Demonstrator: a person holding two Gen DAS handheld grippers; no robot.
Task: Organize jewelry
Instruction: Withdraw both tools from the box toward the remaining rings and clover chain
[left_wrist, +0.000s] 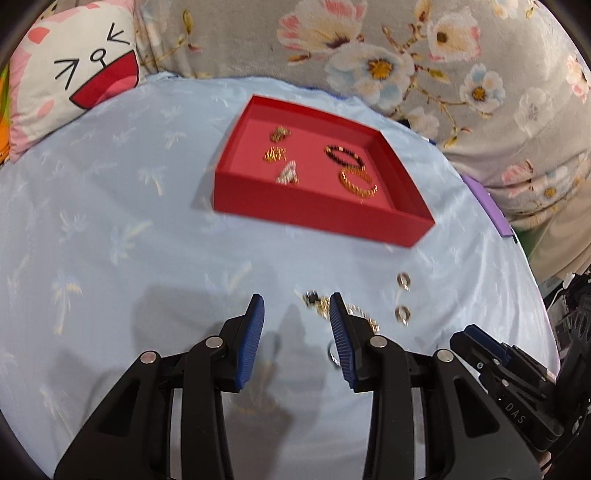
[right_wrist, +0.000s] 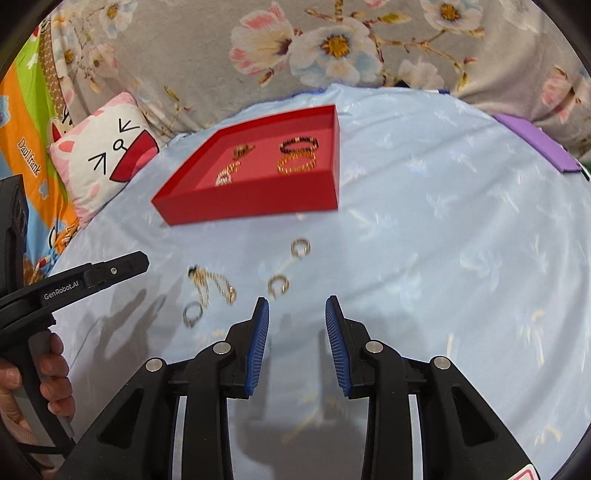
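A red tray (left_wrist: 314, 210) (right_wrist: 251, 203) on the light blue cloth holds a black bead bracelet (left_wrist: 345, 155) (right_wrist: 299, 143), a gold bracelet (left_wrist: 357, 182) (right_wrist: 297, 164) and three small gold and silver pieces (left_wrist: 275, 153). On the cloth in front of it lie a gold chain (right_wrist: 212, 286) (left_wrist: 321, 304), a silver ring (right_wrist: 192, 314) and two gold hoop rings (right_wrist: 300, 246) (right_wrist: 277, 285) (left_wrist: 402, 314). My left gripper (left_wrist: 296, 306) is open and empty, just left of the chain. My right gripper (right_wrist: 296, 308) is open and empty, just right of the nearer hoop.
A cat-face cushion (left_wrist: 70, 74) (right_wrist: 103, 158) lies at the far left. A floral blanket (left_wrist: 406, 55) runs along the back. A purple flat object (right_wrist: 535, 142) (left_wrist: 487, 206) sits at the cloth's right edge. The left gripper's body (right_wrist: 74, 280) shows at the left of the right wrist view.
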